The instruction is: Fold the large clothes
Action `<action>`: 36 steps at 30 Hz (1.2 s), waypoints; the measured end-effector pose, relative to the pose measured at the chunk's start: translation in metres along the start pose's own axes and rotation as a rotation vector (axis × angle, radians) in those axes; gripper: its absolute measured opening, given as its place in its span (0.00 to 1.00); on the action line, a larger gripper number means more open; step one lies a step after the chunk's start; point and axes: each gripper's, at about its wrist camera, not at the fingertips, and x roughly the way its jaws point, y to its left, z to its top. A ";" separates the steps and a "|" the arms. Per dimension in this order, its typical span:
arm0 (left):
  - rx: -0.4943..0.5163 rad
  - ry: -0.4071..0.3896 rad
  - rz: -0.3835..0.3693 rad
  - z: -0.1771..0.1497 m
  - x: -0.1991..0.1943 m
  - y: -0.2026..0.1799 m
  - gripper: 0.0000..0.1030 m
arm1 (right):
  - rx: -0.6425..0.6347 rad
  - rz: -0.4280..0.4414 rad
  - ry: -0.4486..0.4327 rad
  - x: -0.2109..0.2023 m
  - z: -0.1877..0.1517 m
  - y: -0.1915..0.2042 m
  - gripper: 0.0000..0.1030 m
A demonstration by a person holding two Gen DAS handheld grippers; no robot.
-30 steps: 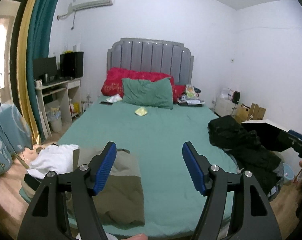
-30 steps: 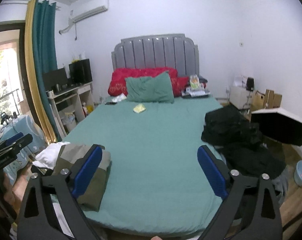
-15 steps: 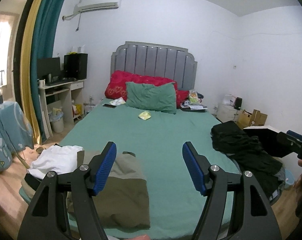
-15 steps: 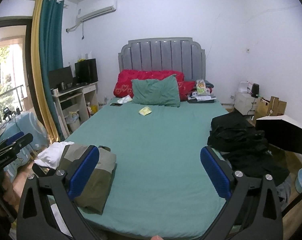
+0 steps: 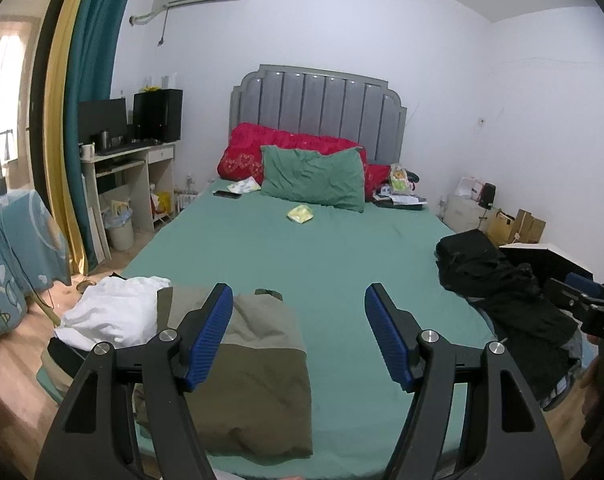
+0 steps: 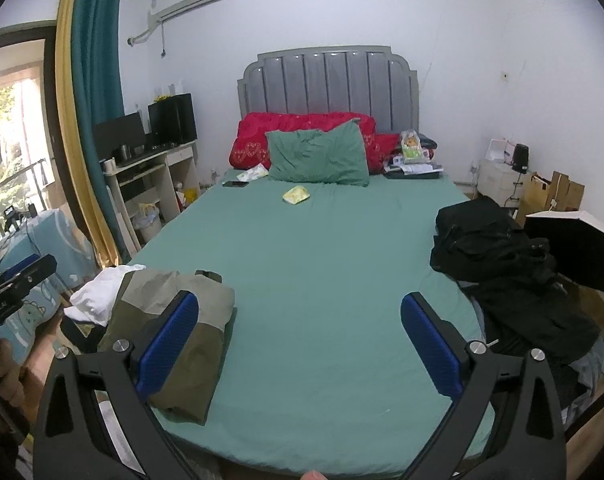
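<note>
Black frames, ribbed blue fingers (image 5: 209, 336), seemingly silver screws

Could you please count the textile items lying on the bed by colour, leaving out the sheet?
Olive, folded garment: 1
White, crumpled garment: 1
Black clothes heap, individual pieces cannot be told apart: 1
Green pillow: 1
Red bedding, one bundle as far as visible: 1
Total: 5

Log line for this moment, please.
left tongs: open, empty | right tongs: open, empty | folded olive-and-grey garment: bed corner | crumpled black clothes pile: unfolded
</note>
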 end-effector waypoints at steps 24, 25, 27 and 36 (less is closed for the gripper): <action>0.019 0.030 -0.011 0.000 0.017 -0.010 0.70 | 0.024 -0.007 0.026 0.008 -0.004 -0.007 0.97; 0.020 0.028 -0.010 0.000 0.017 -0.010 0.70 | 0.025 -0.007 0.025 0.008 -0.003 -0.007 0.97; 0.021 0.026 -0.012 0.001 0.017 -0.010 0.70 | 0.024 -0.008 0.025 0.008 -0.004 -0.007 0.97; 0.021 0.026 -0.013 0.000 0.017 -0.010 0.70 | 0.023 -0.008 0.023 0.006 -0.003 -0.005 0.97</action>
